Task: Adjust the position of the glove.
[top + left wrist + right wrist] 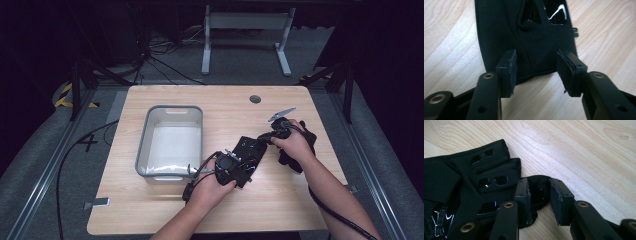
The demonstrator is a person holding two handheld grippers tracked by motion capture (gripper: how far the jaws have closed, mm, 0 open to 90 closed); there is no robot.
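Now, grey bin (170, 142) on left half of wooden table (150, 210), long side running near to far; nothing in it that I can see. Just right of bin, left gripper (536, 72): jaws spread wide, black glove (524, 47) cuff between them, not pinched. Glove lies right of middle, long way running left-near to right-far, finger ends (499, 157) at far right. Right gripper (539, 195) there, jaws partly apart around one black finger tip. Hands cover most of glove from above.
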